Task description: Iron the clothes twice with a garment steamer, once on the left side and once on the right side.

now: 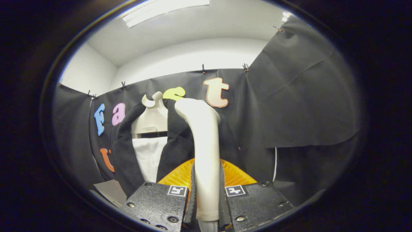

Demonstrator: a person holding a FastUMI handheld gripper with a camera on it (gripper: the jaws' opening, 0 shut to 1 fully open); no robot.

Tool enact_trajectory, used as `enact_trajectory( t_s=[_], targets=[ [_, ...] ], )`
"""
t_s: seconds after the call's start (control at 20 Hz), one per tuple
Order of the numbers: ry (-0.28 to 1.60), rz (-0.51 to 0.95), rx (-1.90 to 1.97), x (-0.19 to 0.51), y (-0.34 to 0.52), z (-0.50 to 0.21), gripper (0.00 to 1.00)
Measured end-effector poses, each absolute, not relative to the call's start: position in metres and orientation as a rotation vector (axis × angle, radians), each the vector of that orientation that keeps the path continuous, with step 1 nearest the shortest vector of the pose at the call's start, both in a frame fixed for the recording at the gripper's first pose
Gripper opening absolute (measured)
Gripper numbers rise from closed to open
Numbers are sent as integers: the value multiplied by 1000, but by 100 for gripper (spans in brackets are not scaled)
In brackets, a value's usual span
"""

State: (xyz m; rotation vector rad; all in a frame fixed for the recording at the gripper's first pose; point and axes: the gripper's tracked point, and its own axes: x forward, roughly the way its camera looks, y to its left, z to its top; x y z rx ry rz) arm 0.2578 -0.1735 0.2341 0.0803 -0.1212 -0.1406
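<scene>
Left to right: hanger (154, 120) at eleven o'clock from my fingers, dark jacket (175, 141) draped on it, white lining showing. My gripper (206, 196) is clenched on the garment steamer (204, 151), both fingers pressing its handle. Steamer's long axis runs upright, twelve o'clock, head against the jacket's panel right of the opening. Garment lies dead ahead, so I judge the coming stroke runs along that vertical line.
</scene>
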Motion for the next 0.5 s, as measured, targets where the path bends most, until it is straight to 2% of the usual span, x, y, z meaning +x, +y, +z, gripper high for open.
enact_trajectory(
  t_s=[0.5],
  targets=[
    [-91, -101, 43, 230, -169, 202, 30]
  ],
)
